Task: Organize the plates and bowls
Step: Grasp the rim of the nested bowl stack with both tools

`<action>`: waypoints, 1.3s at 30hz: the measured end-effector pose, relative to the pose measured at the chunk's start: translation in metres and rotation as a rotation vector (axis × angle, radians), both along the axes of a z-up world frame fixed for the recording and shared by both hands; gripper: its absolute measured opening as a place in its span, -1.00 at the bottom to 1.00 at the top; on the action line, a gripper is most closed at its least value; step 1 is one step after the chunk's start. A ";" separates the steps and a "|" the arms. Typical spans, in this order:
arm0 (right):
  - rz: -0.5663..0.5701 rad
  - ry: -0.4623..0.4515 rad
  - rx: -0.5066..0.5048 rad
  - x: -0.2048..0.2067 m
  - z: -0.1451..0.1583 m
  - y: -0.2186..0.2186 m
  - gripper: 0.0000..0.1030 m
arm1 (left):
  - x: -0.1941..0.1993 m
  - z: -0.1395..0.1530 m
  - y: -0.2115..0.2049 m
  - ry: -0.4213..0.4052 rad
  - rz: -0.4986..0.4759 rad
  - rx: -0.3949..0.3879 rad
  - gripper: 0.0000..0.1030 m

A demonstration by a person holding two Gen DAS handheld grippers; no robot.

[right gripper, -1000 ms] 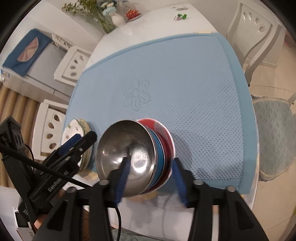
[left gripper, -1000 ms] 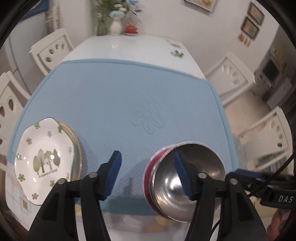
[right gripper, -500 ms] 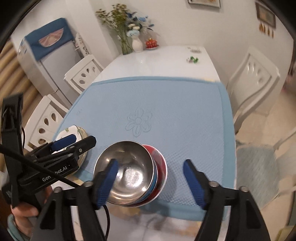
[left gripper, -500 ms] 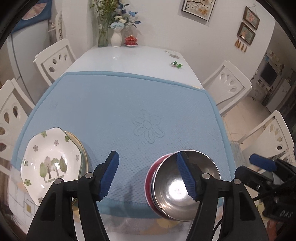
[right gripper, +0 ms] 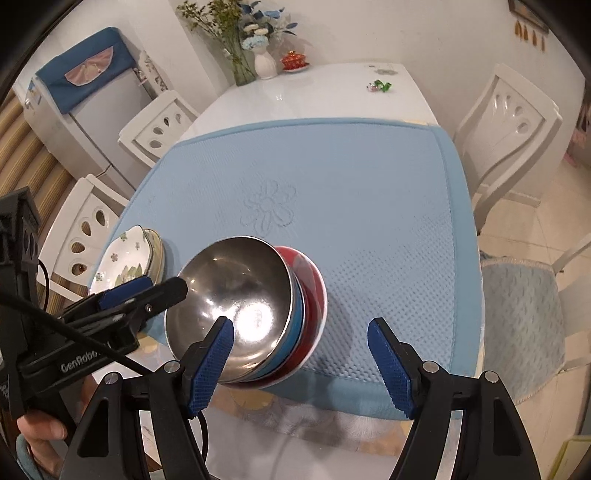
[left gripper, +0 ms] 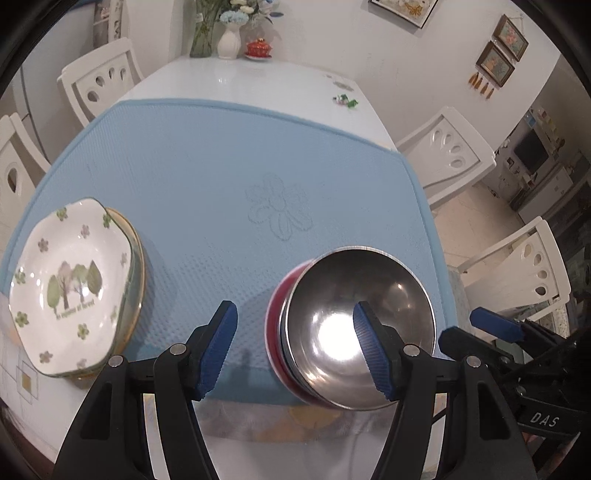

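A steel bowl sits nested in a blue bowl and a red bowl at the near edge of the blue mat. To their left lies a white flower-print plate on top of a gold-rimmed plate. My left gripper hovers open over the left rim of the bowl stack, one pad above the steel bowl, the other above the mat. My right gripper is open and wide over the stack's near right side, gripping nothing. Each gripper shows in the other's view: right gripper, left gripper.
The white table runs on beyond the mat, with vases of flowers, a red lidded pot and a small green trinket at its far end. White chairs stand along both sides. A hand holds the left gripper.
My right gripper let go of the bowl stack's near rim, opened wide, rolled upright and drew back a little. The bowls stayed on the mat. The left gripper shifted only slightly.
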State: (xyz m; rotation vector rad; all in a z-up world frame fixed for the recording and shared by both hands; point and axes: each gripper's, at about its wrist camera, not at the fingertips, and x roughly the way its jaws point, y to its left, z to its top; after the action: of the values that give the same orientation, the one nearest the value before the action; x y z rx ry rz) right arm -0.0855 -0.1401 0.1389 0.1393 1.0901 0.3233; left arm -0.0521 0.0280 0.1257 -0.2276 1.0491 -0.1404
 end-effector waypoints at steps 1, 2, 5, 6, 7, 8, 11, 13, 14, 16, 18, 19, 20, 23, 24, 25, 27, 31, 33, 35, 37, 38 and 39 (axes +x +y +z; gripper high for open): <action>0.001 0.001 -0.001 0.000 0.000 0.001 0.42 | 0.000 -0.001 -0.001 0.005 -0.003 -0.001 0.23; -0.001 0.001 -0.010 -0.001 0.000 0.001 0.42 | -0.001 -0.003 -0.002 0.012 -0.007 0.000 0.23; 0.001 0.001 -0.012 0.000 0.001 0.001 0.42 | -0.002 -0.006 -0.003 0.023 -0.011 0.000 0.23; 0.000 0.001 -0.012 -0.001 0.001 0.001 0.42 | -0.003 -0.007 -0.002 0.025 -0.011 -0.002 0.23; 0.001 0.002 -0.012 -0.001 0.002 0.001 0.42 | -0.003 -0.007 -0.002 0.027 -0.011 -0.003 0.23; 0.002 0.002 -0.013 -0.001 0.002 0.002 0.42 | -0.003 -0.007 -0.001 0.028 -0.012 -0.004 0.23; 0.009 0.002 -0.023 -0.002 0.002 0.003 0.42 | -0.002 -0.008 -0.001 0.033 -0.012 -0.008 0.23; 0.009 0.007 -0.023 -0.003 0.001 0.005 0.42 | -0.001 -0.009 -0.001 0.037 -0.012 -0.009 0.23; 0.009 0.011 -0.021 -0.003 0.000 0.006 0.42 | -0.001 -0.010 -0.001 0.040 -0.013 -0.010 0.23; 0.006 0.018 -0.016 -0.002 -0.001 0.005 0.42 | 0.001 -0.011 -0.002 0.047 -0.014 -0.013 0.23; 0.004 0.024 -0.016 -0.001 -0.002 0.004 0.42 | 0.003 -0.013 -0.001 0.054 -0.015 -0.018 0.23; 0.004 0.027 -0.016 -0.001 -0.003 0.004 0.42 | 0.003 -0.014 0.000 0.058 -0.014 -0.022 0.23; 0.002 0.031 -0.018 0.000 -0.004 0.004 0.42 | 0.004 -0.015 0.000 0.062 -0.012 -0.026 0.23; 0.001 0.046 -0.009 0.002 -0.006 0.002 0.42 | 0.009 -0.020 0.003 0.089 -0.011 -0.047 0.34; -0.001 0.057 0.001 0.002 -0.008 0.002 0.42 | 0.010 -0.022 0.005 0.100 -0.012 -0.060 0.39; -0.006 0.076 0.022 0.005 -0.010 -0.001 0.42 | 0.012 -0.025 0.006 0.108 -0.010 -0.078 0.42; -0.025 0.131 0.089 0.009 -0.018 -0.008 0.42 | 0.012 -0.028 0.007 0.118 -0.001 -0.108 0.43; -0.086 0.255 0.239 0.017 -0.039 -0.025 0.42 | 0.013 -0.037 0.009 0.139 0.010 -0.140 0.43; -0.111 0.270 0.252 0.019 -0.044 -0.029 0.42 | 0.012 -0.041 0.011 0.151 0.017 -0.164 0.42; -0.114 0.271 0.240 0.021 -0.046 -0.028 0.42 | 0.012 -0.048 0.014 0.168 0.031 -0.195 0.42; -0.109 0.268 0.229 0.024 -0.047 -0.024 0.42 | 0.013 -0.053 0.015 0.180 0.041 -0.217 0.42; -0.104 0.273 0.222 0.026 -0.049 -0.021 0.42 | 0.014 -0.057 0.016 0.188 0.046 -0.225 0.42; -0.100 0.277 0.213 0.028 -0.051 -0.019 0.42 | 0.014 -0.059 0.016 0.190 0.052 -0.230 0.42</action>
State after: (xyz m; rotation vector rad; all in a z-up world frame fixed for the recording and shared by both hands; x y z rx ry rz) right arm -0.0580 -0.1588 0.0880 0.4374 1.3157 0.3358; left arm -0.0379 0.0443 0.0664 -0.4832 1.2151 -0.1958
